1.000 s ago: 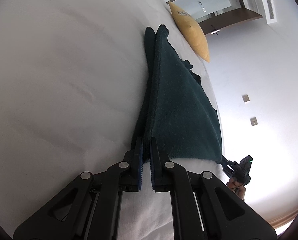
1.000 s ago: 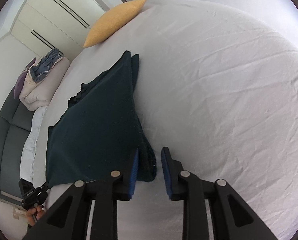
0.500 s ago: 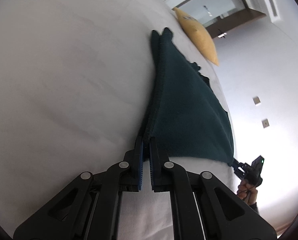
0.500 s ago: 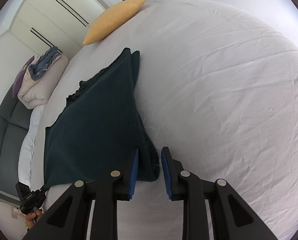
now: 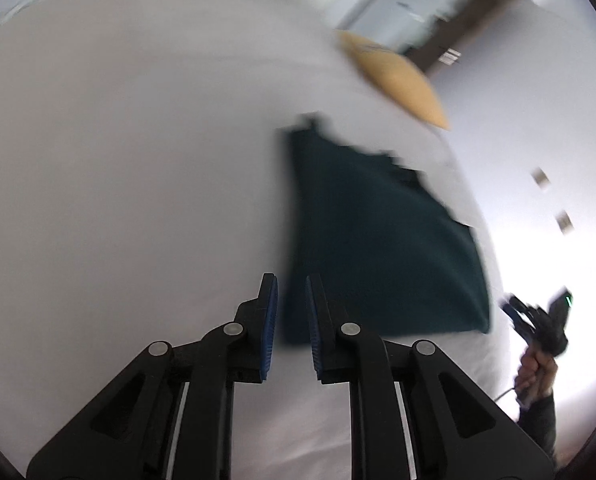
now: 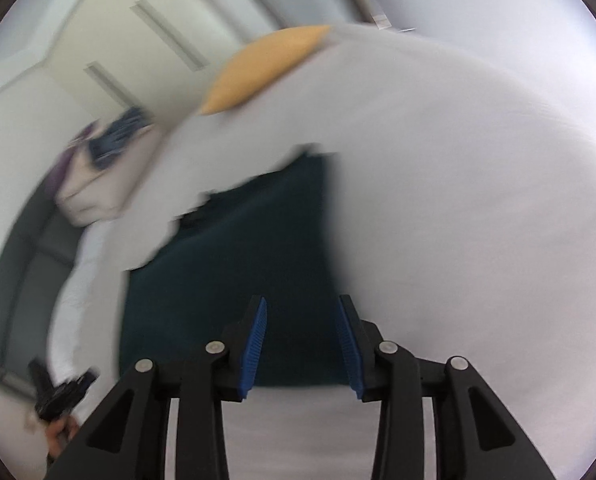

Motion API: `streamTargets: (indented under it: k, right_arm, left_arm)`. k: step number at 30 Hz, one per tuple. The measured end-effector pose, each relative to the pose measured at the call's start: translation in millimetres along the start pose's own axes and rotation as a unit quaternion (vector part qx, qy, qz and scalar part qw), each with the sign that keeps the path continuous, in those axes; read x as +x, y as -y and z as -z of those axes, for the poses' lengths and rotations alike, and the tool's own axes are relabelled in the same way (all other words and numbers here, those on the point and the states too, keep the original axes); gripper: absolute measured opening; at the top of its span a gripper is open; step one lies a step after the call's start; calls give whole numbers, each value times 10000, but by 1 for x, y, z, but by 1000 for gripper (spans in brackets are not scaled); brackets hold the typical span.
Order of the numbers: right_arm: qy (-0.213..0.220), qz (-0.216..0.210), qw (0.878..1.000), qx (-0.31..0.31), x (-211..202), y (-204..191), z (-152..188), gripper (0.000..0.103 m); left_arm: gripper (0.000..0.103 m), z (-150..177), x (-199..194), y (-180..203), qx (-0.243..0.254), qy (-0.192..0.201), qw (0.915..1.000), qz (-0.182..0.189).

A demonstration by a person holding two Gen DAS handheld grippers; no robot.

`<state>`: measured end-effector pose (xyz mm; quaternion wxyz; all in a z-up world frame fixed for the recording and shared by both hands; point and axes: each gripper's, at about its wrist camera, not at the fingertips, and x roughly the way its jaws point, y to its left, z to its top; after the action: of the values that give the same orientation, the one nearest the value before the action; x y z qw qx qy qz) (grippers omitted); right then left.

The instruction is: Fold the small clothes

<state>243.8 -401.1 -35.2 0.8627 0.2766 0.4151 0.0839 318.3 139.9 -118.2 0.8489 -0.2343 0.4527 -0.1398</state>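
A dark green cloth [image 5: 378,240] lies folded flat on the white bed sheet [image 5: 118,160]. Both views are blurred by motion. My left gripper [image 5: 292,308] is open and empty, just above the cloth's near left corner. In the right wrist view the cloth [image 6: 250,260] lies ahead, and my right gripper [image 6: 302,336] is open and empty over its near right edge. The right gripper also shows in the left wrist view [image 5: 538,320] beyond the cloth's right corner, and the left gripper shows in the right wrist view [image 6: 58,392] at lower left.
A yellow pillow [image 5: 394,80] lies at the far end of the bed; it also shows in the right wrist view [image 6: 266,68]. A pile of bedding and clothes [image 6: 98,168] sits on a grey sofa [image 6: 14,280] to the left. White sheet [image 6: 458,220] stretches to the right.
Both grippers have opened and let go of the cloth's edge, which now lies flat on the sheet. Both grippers have lifted and pulled back a little.
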Motion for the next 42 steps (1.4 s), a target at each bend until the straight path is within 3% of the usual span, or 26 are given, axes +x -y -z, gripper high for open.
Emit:
streamTargets:
  k: [3,6,8,11,14,16,18,22,25,28,30,33,35,37,39,42]
  right_arm:
    - [-257,-788,9965,-128,46,-42,-12,40]
    - [-429,-1289,9906,131,97,-66,-26,40]
    - [-714,-1655,9827,432,136,-75,-33,40]
    - [-934,-1673,9800,542,177,-85,-38,40]
    - [-973,-1577,9812,540,198,-84,-44,34]
    - [-828,-1685,9794,738,197,-72,-55,32]
    - [-635,-1625,9801,944,194,-57,-67,24]
    - [-116,-1045,9845,1403,176,-12,-87,23]
    - [431,-639,9801,1828,144,30,-94,23]
    - [764,-420,9736,2110,111,47,-91,34]
    - [731,-658,9766,1911,92,36,-78,37]
    - [296,-1569,9784,1314,77,-4,-33,52]
    - [-101,-1849,9778,977,83,-23,-5,54]
    - [-562,-1791,9803,619,98,-35,23,53]
    - [-506,-1567,9852,479,102,-32,35,37]
    - [-320,-1571,9828,922,88,-6,30,36]
  left_arm:
    - [14,-30,47,57,626,29,9978,223]
    - [14,-54,103,90,799,-188,9964,223]
    - [14,-64,142,102,915,-269,9954,-29]
    - [14,-75,178,99,958,-272,9942,-412]
    - [14,-80,185,78,754,-220,9967,-218]
    - [14,-77,184,68,747,-177,9970,-40]
    - [14,-71,177,58,731,-74,9972,124]
    - [14,-68,172,30,347,25,9981,500]
    - [14,-64,166,23,261,94,9984,495]
    - [14,-60,158,17,172,134,9992,328]
    - [14,-52,148,15,108,161,9995,253]
    - [14,-35,131,9,-55,213,9995,223]
    - [14,-20,117,4,-153,235,9992,272]
    - [14,-8,112,-1,-204,206,9992,261]
    - [14,0,104,-7,-275,214,9990,291]
    - [14,9,88,-22,-484,224,9977,408]
